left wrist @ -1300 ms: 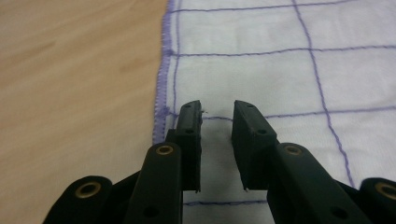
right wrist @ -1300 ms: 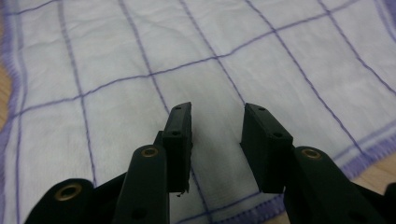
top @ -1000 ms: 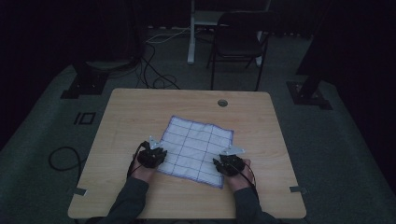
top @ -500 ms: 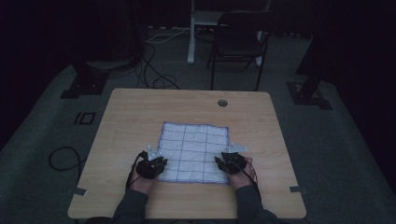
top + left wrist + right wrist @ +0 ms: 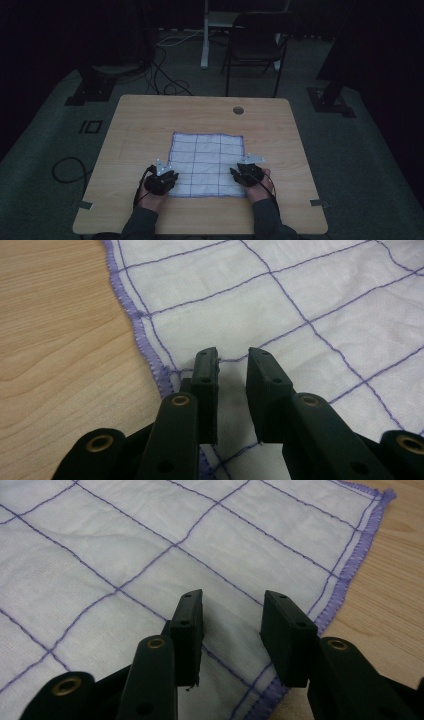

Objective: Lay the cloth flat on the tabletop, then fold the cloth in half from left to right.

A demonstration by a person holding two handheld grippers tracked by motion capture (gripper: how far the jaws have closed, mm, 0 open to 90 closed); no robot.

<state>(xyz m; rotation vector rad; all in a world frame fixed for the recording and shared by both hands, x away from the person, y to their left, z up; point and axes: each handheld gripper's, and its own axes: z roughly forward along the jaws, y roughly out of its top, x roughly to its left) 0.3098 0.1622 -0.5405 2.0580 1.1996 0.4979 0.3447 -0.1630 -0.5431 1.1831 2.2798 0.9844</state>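
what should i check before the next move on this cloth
1. Cloth flat on the table: ok, spread out, only faint wrinkles.
2. Left gripper over the near left corner: ok, jaws apart above the cloth, just inside the purple hem.
3. Right gripper over the near right corner: ok, jaws apart above the cloth.
4. Cloth pinched by either gripper: not ok, no fabric between the jaws.
5. Jaw tips touching the cloth: cannot tell.
6. Space beyond the cloth's far edge: ok, bare wood.
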